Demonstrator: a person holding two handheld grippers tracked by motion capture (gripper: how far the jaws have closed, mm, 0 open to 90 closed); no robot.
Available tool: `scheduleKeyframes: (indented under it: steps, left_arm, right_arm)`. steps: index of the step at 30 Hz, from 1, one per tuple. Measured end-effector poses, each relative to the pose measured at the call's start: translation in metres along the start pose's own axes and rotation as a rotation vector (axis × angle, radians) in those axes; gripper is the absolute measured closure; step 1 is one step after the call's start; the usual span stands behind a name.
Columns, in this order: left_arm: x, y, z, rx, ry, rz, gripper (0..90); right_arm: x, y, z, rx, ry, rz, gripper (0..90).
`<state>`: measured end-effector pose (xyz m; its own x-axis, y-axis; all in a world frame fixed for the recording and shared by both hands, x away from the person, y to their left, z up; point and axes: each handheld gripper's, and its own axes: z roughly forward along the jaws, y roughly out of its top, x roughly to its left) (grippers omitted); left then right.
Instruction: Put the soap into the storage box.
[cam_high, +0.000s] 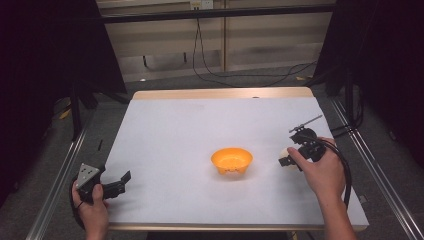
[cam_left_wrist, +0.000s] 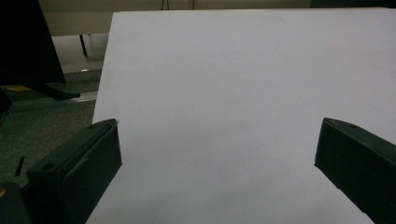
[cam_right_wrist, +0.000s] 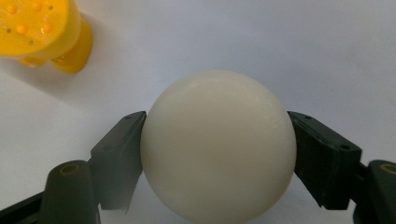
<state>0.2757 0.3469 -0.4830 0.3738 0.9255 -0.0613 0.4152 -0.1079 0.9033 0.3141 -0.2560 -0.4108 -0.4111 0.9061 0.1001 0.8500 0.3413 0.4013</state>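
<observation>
An orange bowl (cam_high: 231, 160) stands near the middle of the white table (cam_high: 200, 125); its underside edge (cam_right_wrist: 42, 32) appears at the top left of the right gripper view. My right gripper (cam_high: 286, 161), to the right of the bowl, is shut on a cream-white ball (cam_right_wrist: 218, 144), both pads pressed against its sides; a sliver of the ball (cam_high: 284, 152) peeks out in the high view. My left gripper (cam_high: 122, 182) rests at the table's front left corner, open, with only bare table between its jaws (cam_left_wrist: 217, 154).
The table's wooden far edge (cam_high: 220, 93) and metal side rails (cam_high: 60, 175) border the surface. Cables (cam_high: 210, 65) hang behind the table. Dark stands (cam_high: 75, 105) sit off both far corners.
</observation>
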Motion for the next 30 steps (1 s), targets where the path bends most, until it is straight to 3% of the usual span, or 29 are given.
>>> scheduleKeyframes:
  steps: [13,30]
  left_arm:
    - [0.0,0.0,0.0,0.0,0.0,-0.002,0.4]
    - [0.0,0.0,0.0,0.002,-0.004,-0.012,0.4]
  right_arm:
    - [0.022,0.026,-0.013,-0.024,0.035,-0.042,23.9]
    - [0.057,0.058,-0.007,-0.023,0.085,-0.112,23.9]
